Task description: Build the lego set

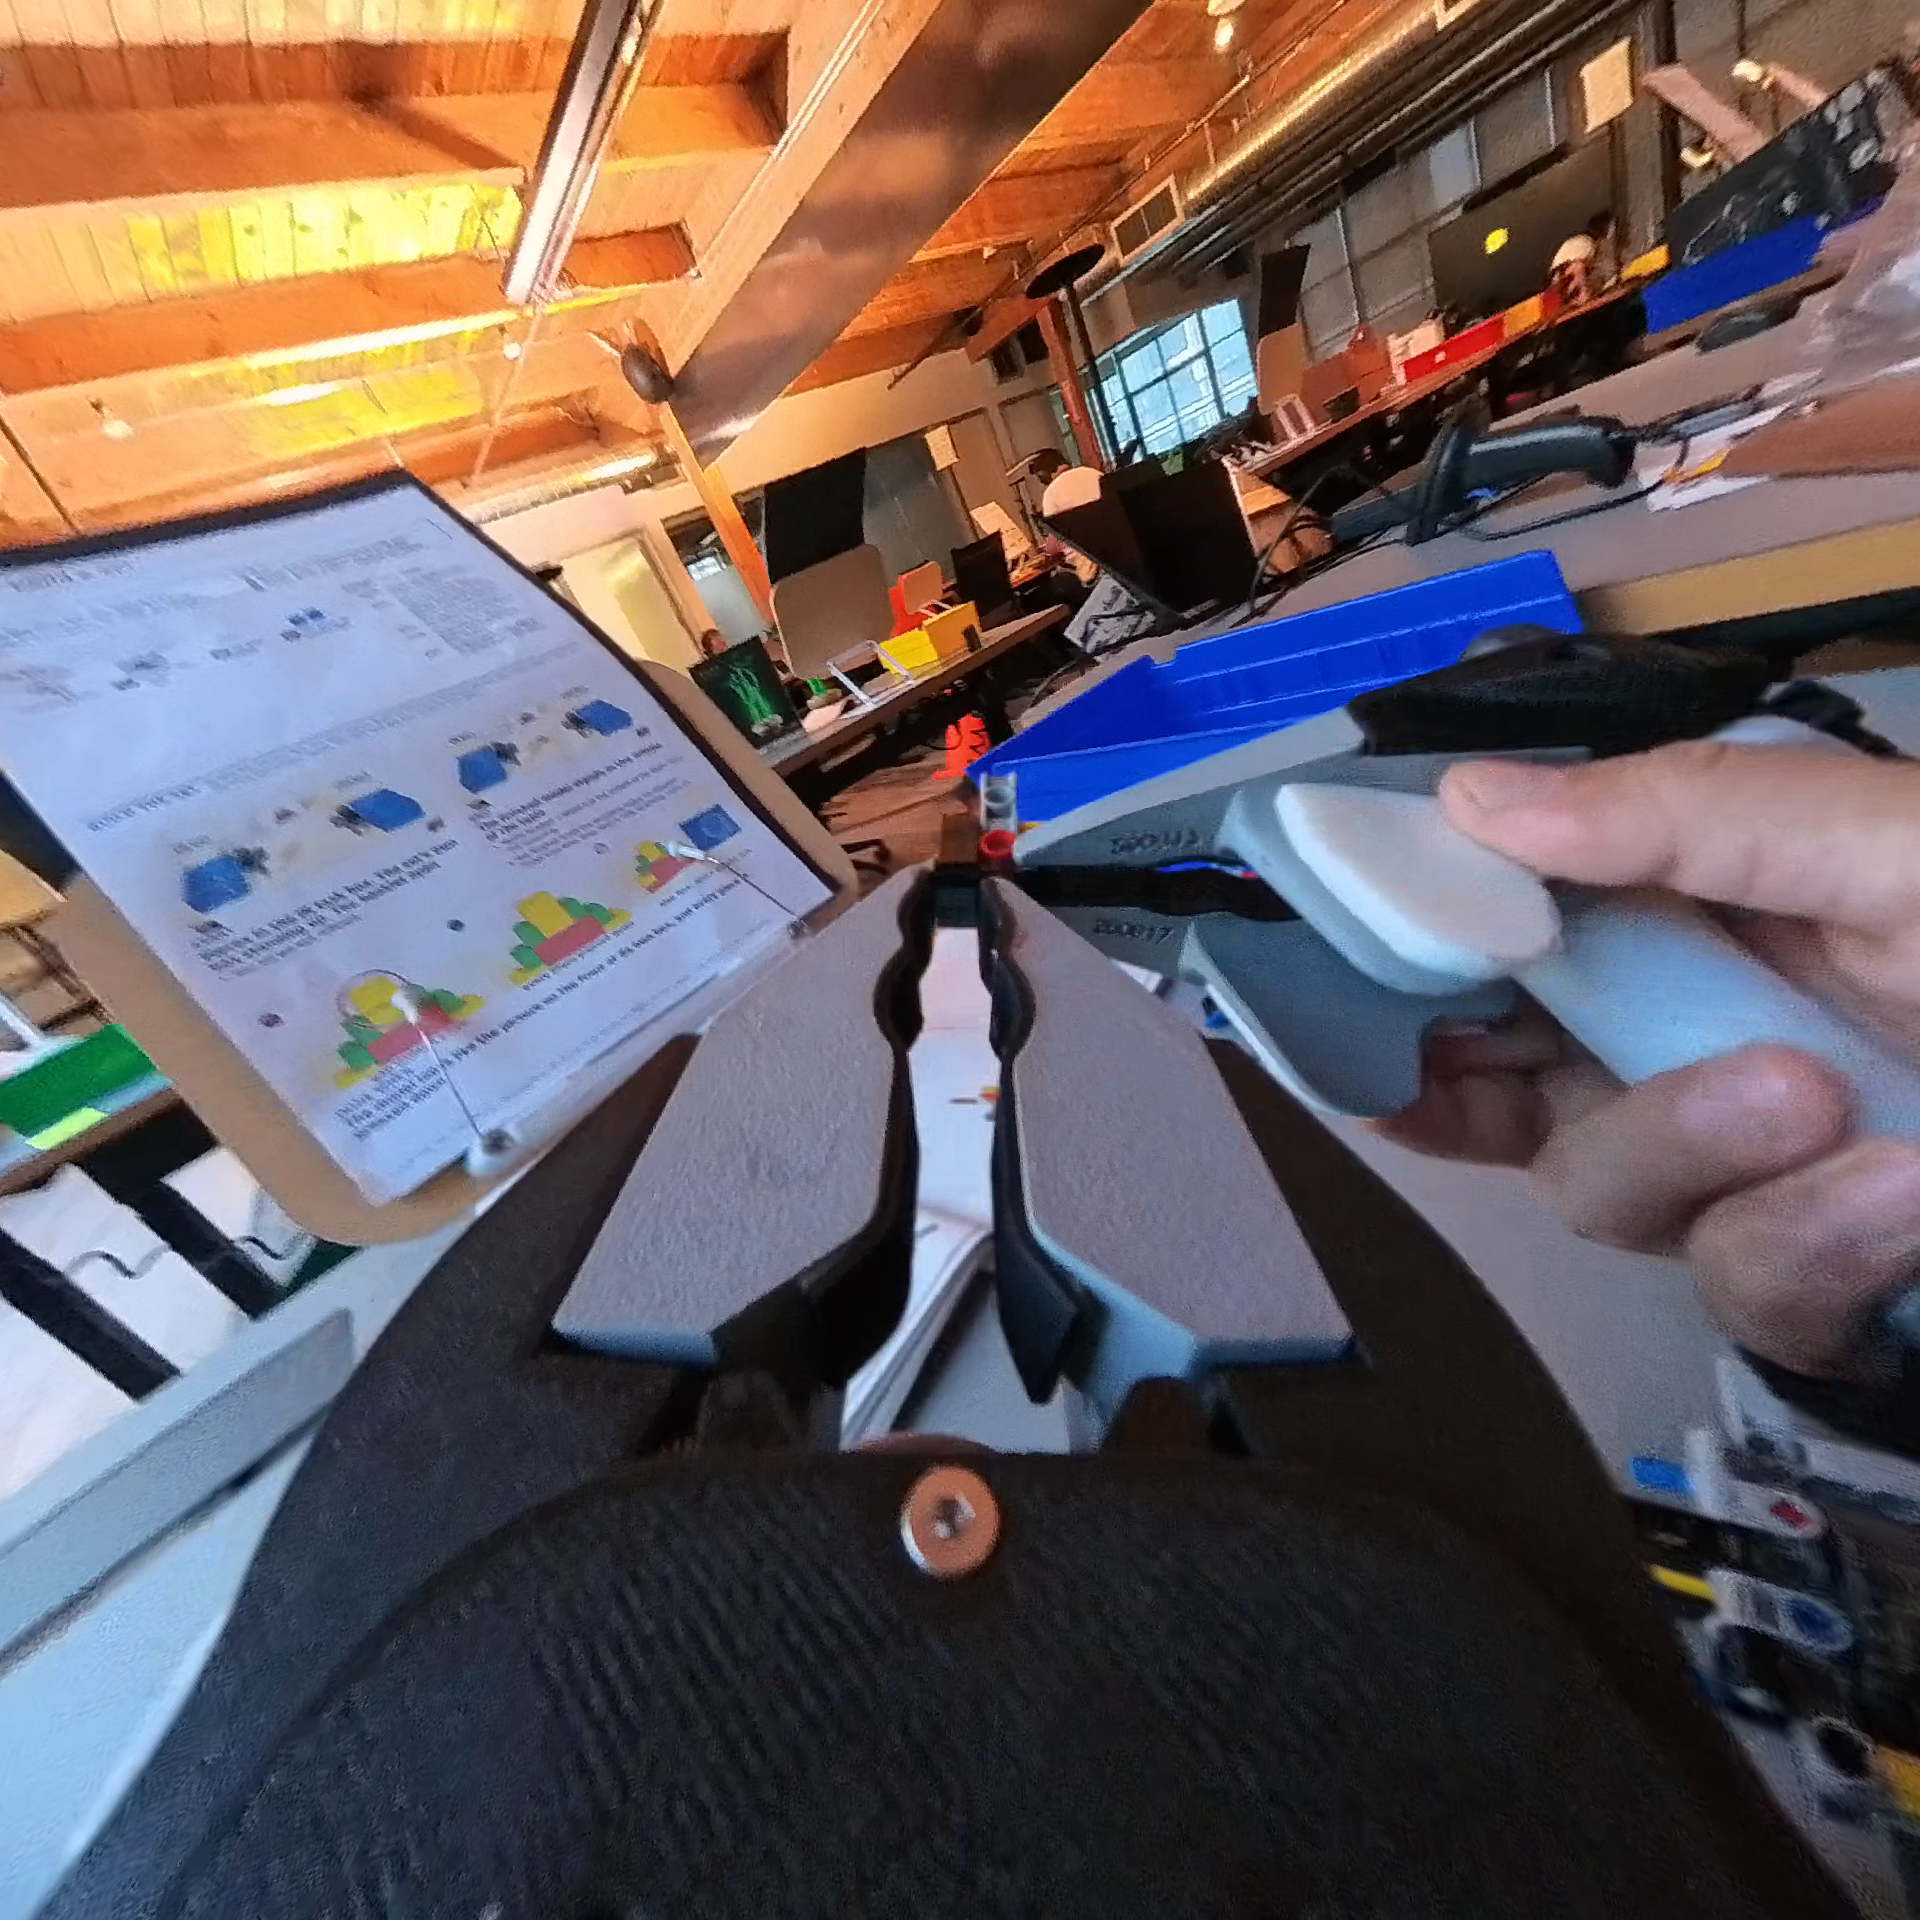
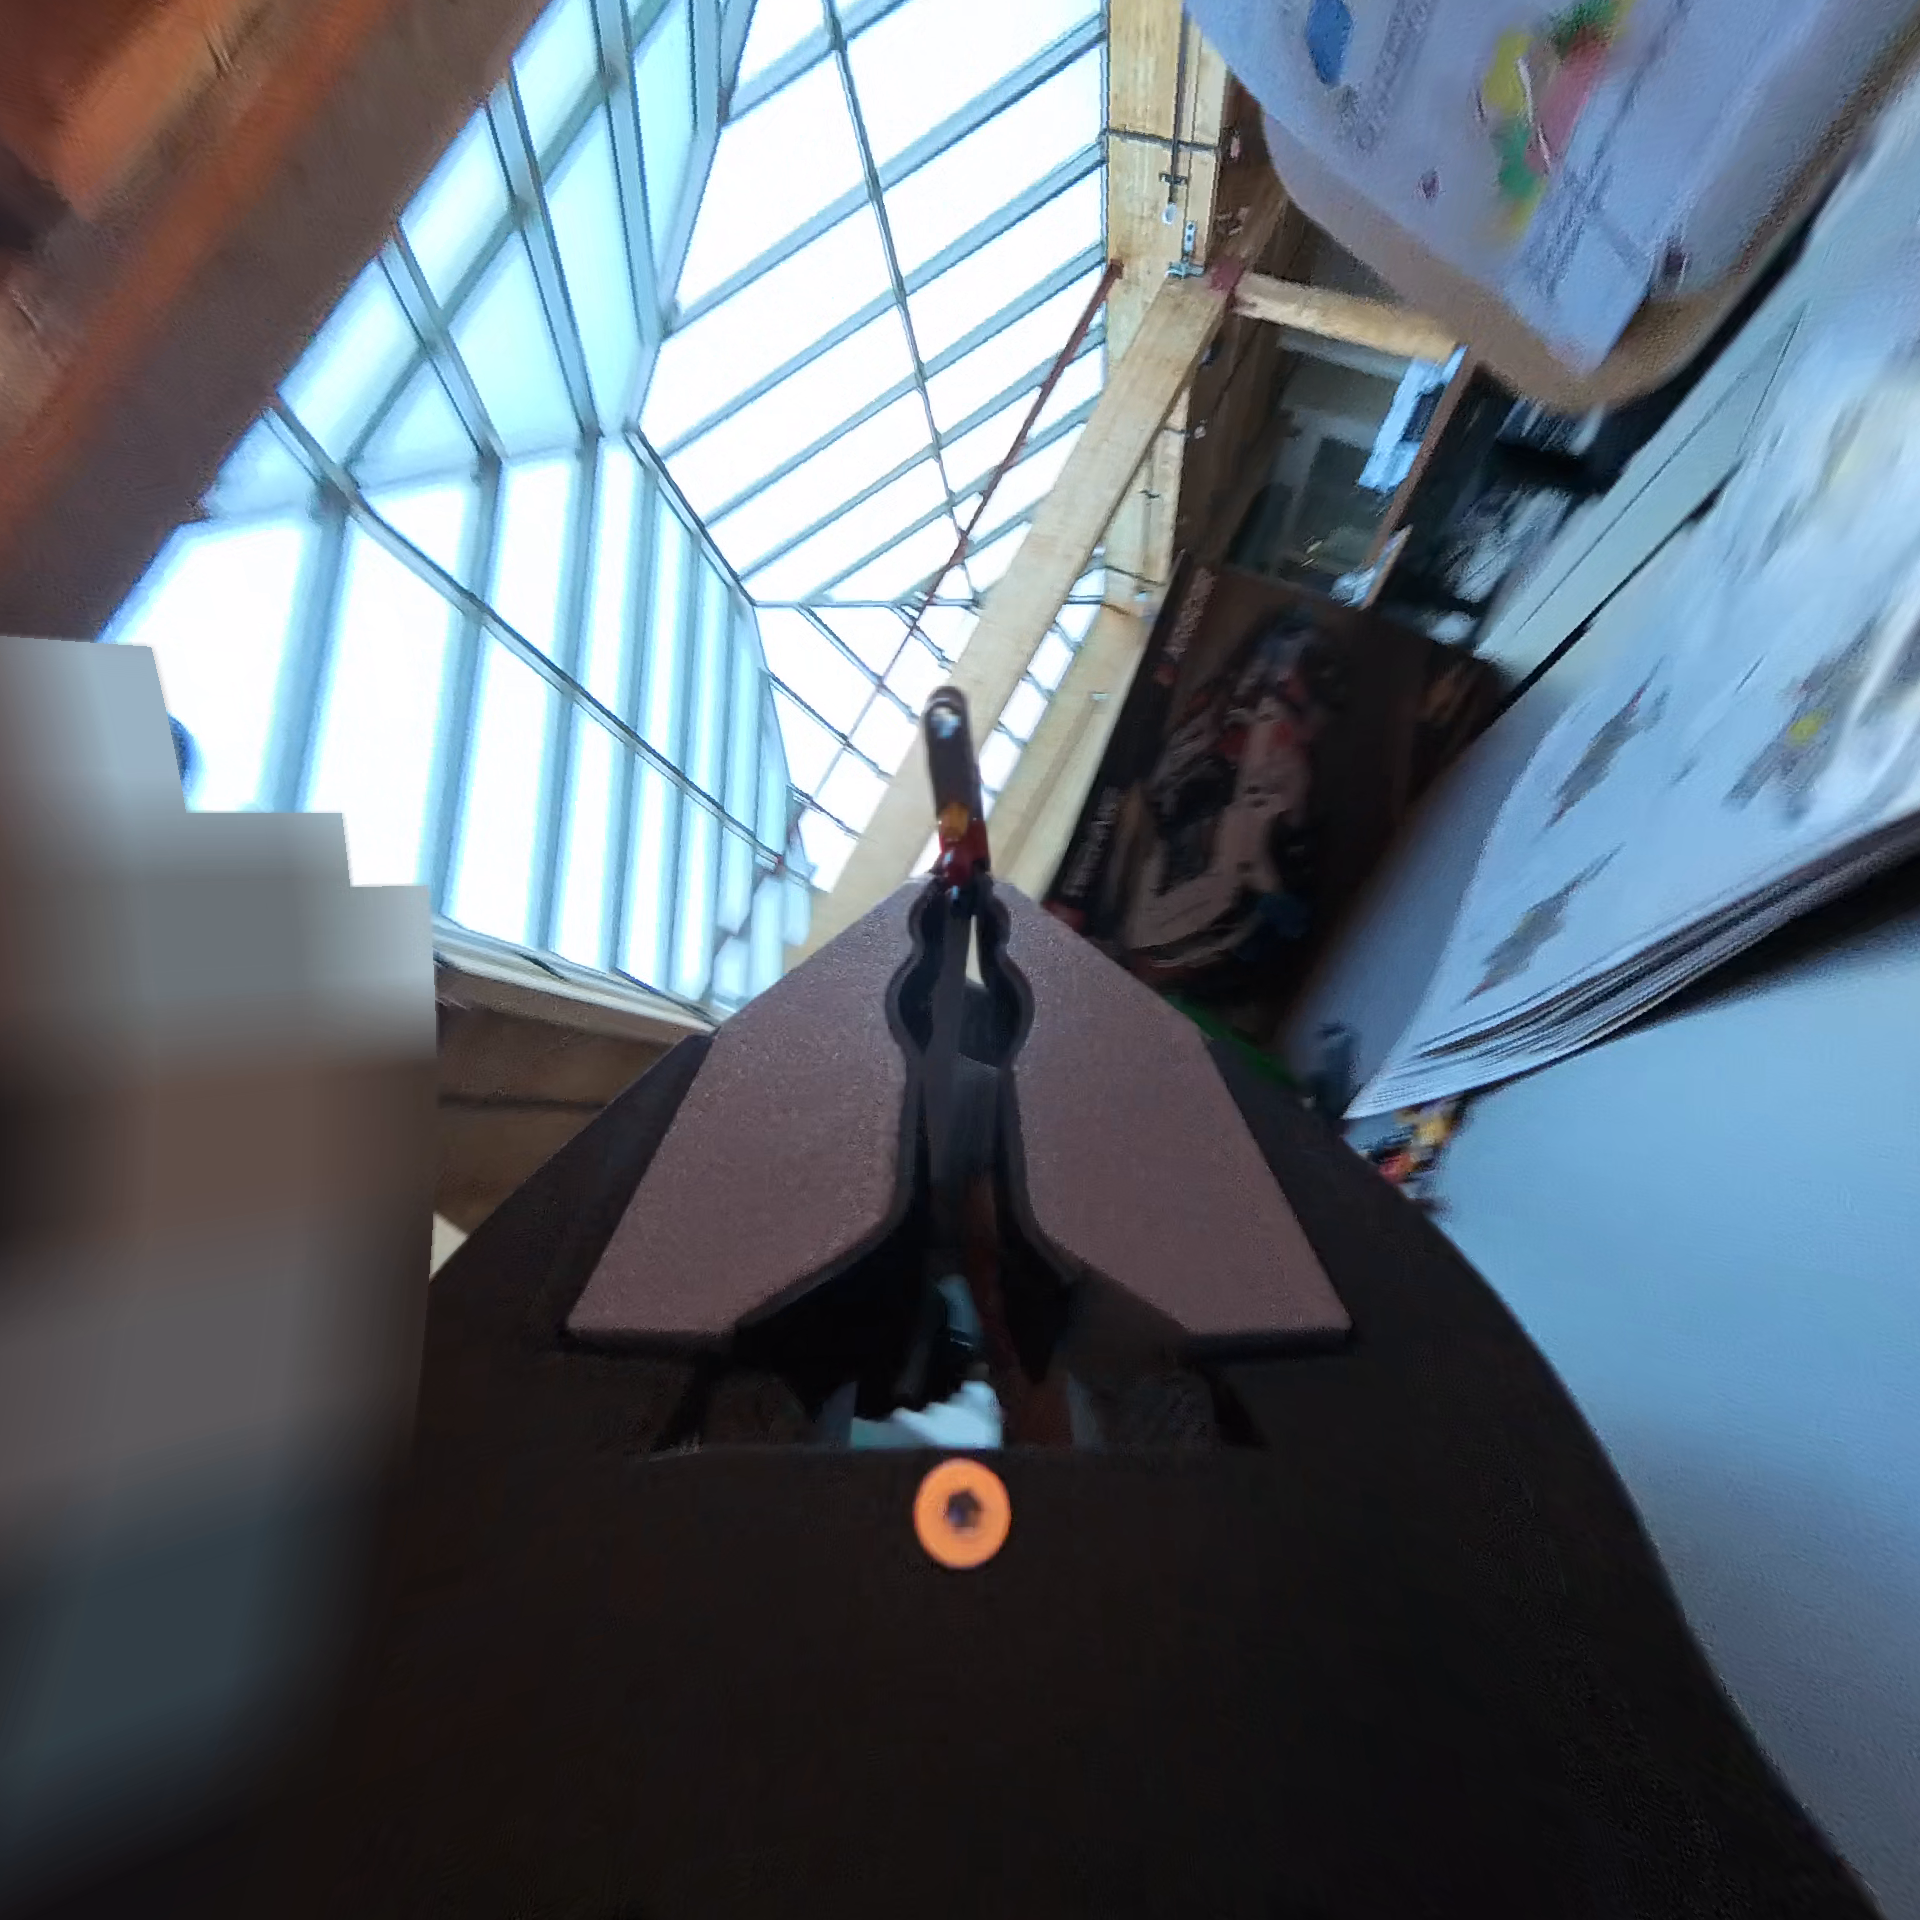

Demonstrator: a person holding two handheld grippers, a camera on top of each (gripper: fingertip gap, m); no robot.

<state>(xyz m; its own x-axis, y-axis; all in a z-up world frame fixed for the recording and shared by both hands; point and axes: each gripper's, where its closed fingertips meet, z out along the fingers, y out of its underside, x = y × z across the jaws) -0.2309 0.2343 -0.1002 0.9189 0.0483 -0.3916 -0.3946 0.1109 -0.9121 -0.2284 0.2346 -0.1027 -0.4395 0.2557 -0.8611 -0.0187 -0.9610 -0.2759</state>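
Note:
In the left wrist view my left gripper (image 1: 956,899) is shut on a small black piece (image 1: 957,902) held up in the air. A red pin (image 1: 997,844) and a short grey beam (image 1: 1004,798) sit on top of that piece. My right gripper (image 1: 1029,847), held by a hand (image 1: 1714,987), comes in from the right with its tips at the red pin. In the right wrist view my right gripper (image 2: 961,904) is shut on the red pin (image 2: 961,854). The beam (image 2: 951,758) sticks out beyond the pin, dark against the window. The left gripper is hidden in this view.
A printed sheet with brick pictures (image 1: 395,831) stands on a holder at the left. A blue bin (image 1: 1299,675) lies behind the grippers. Small loose parts (image 1: 1766,1610) lie at the lower right. An open booklet (image 2: 1662,831) and a printed box (image 2: 1247,810) are at the right. Less than 4 cm separates the two grippers' tips.

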